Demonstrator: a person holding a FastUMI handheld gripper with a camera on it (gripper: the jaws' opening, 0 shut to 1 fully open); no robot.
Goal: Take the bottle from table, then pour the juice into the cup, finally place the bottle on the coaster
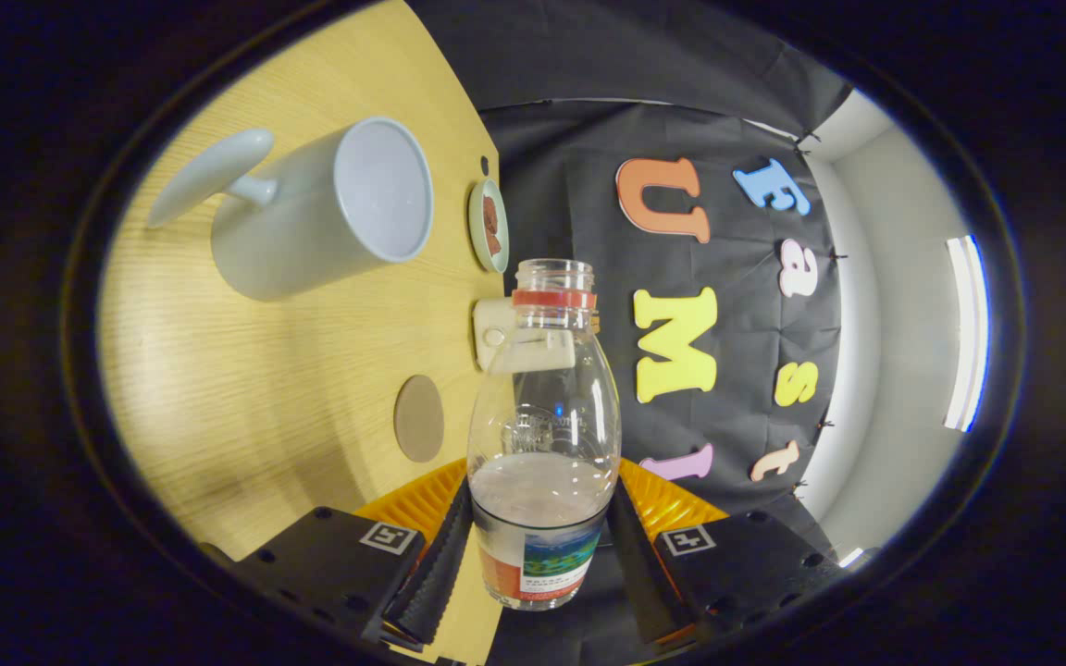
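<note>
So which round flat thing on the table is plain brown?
The coaster, the plain brown disc nearest the gripper holding the bottle. The small dish farther off has a pale rim.

A small dish [489,225] holding something brown and a pale block [493,333] — both on the wooden table [265,370].

The table [246,388] has a light wooden top with fine grain. On it stands a pale grey-blue cup [325,213] with a handle. Nearer to the hand-held gripper lies a round brown coaster [419,418], flat on the wood and well apart from the cup. At the table's far edge there are two more things — a small dish [489,225] with something brown inside, and a cream-coloured object [493,333].
</note>
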